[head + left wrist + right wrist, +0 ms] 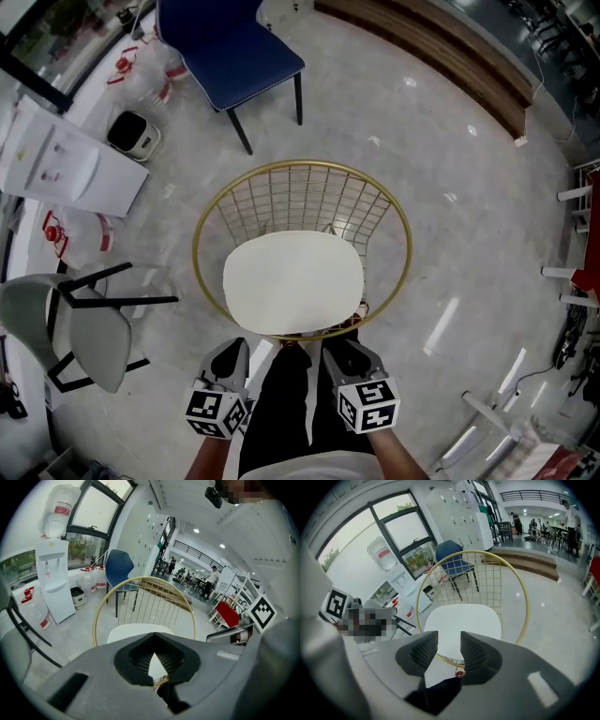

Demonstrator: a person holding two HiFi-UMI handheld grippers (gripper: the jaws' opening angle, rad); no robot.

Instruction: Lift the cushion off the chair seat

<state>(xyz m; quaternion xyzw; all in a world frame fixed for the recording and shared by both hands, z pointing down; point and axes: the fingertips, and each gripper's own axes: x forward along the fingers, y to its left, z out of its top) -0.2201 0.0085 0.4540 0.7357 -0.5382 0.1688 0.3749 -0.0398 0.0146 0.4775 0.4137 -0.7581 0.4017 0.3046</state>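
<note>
Poised over the cushion [293,281]
My left gripper [230,358] jaws sit clenched, right gripper [349,354] jaws parted, both empty; I should widen both, then pinch the near edge.

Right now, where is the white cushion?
Head view, centre: the white cushion lies on the gold wire chair, just beyond the left gripper and right gripper.

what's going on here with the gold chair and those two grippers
A person stands over a gold wire chair with a gripper in each hand. A white cushion lies flat on the seat, not yet lifted. Both grippers hang just short of the cushion's near edge and touch nothing. The left gripper has its jaws together; the right gripper has its jaws apart with nothing held between them.
</note>
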